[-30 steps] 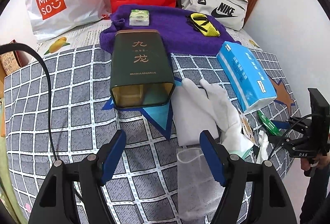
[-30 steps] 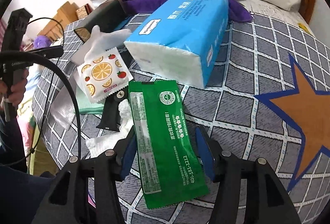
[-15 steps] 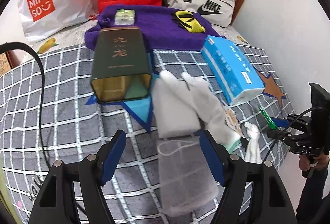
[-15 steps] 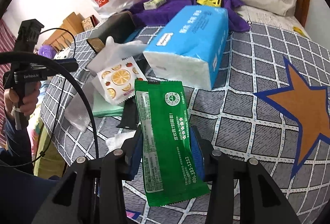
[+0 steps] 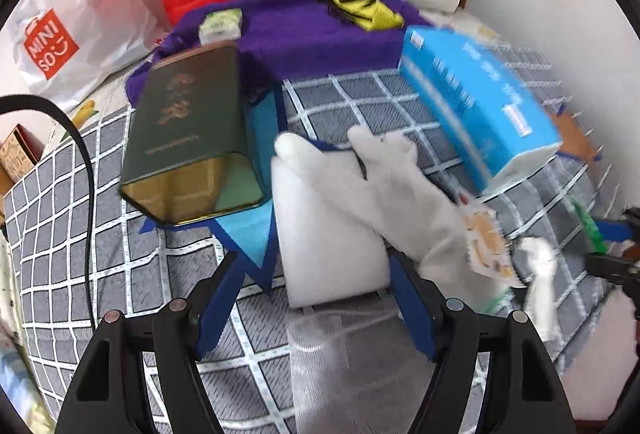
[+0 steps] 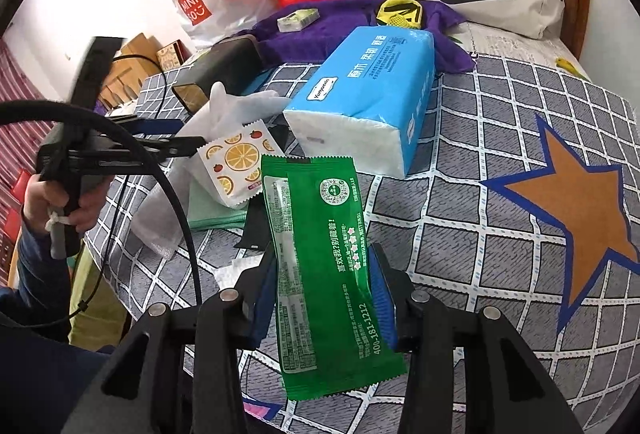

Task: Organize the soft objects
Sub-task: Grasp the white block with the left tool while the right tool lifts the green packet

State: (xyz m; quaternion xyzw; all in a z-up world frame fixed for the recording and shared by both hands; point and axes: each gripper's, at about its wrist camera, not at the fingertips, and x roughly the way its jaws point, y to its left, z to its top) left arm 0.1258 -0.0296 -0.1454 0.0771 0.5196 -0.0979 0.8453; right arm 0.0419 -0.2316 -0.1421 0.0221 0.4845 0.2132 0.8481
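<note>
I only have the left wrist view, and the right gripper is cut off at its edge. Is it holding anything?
Observer: Yes. The right gripper is shut on a green packet, fingers on its long edges.
Operator: What is under the fruit-print sachet?
Observer: A mint-green cloth, partly covered by it.
Operator: Who holds the left gripper?
Observer: A hand wrapped around its handle.

left gripper (image 5: 312, 298): jaws apart, lower centre of frame | right gripper (image 6: 324, 298): clamped on green packet (image 6: 320, 254), lower centre
</note>
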